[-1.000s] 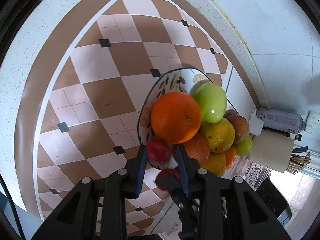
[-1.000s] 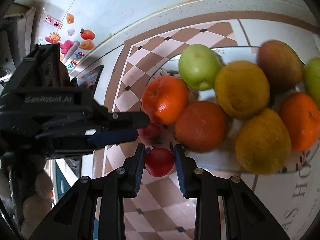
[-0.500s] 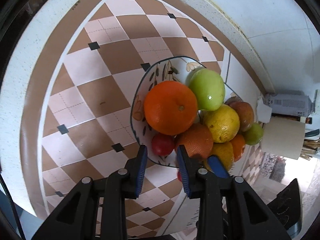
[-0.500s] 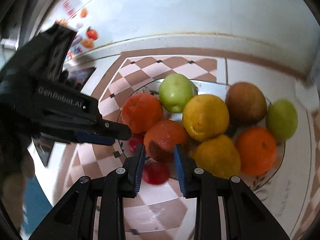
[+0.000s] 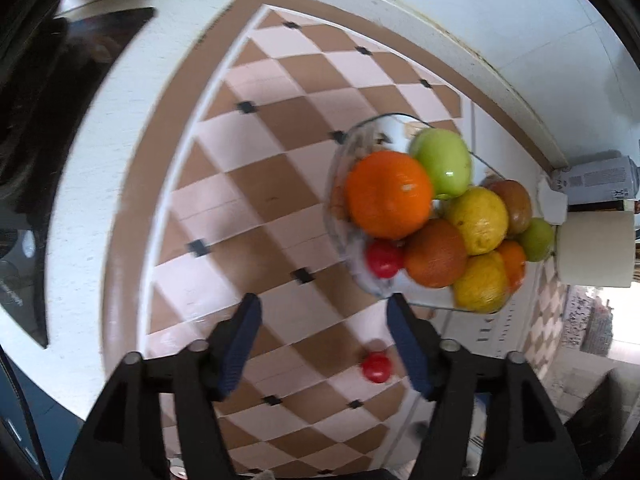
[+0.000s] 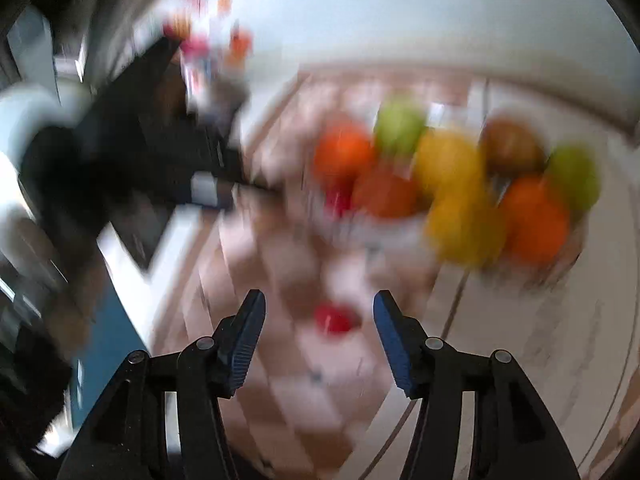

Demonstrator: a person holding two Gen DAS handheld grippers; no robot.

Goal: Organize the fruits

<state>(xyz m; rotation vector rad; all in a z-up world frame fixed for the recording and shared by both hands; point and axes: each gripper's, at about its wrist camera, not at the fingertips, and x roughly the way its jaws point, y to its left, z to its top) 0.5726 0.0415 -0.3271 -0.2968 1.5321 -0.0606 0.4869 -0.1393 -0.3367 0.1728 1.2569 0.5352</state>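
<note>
A glass fruit plate (image 5: 340, 168) holds oranges, yellow citrus, green apples and a brown fruit, with one small red fruit (image 5: 383, 259) at its near edge. A second small red fruit (image 5: 376, 366) lies on the checkered counter below the plate; it also shows in the blurred right wrist view (image 6: 335, 319). My left gripper (image 5: 324, 344) is open and empty, back from the plate. My right gripper (image 6: 318, 334) is open and empty, with the loose red fruit between and beyond its fingers. The plate of fruit (image 6: 460, 200) is blurred there.
A paper roll (image 5: 596, 248) and a can (image 5: 596, 180) stand right of the plate against the white wall. A dark cooktop (image 5: 52, 120) lies at the left. The brown and pink checkered counter (image 5: 248, 200) stretches left of the plate.
Both grippers opened and pulled back from the plate. One red fruit now rests in the plate, the other lies loose on the counter. The right view is blurred by motion.
</note>
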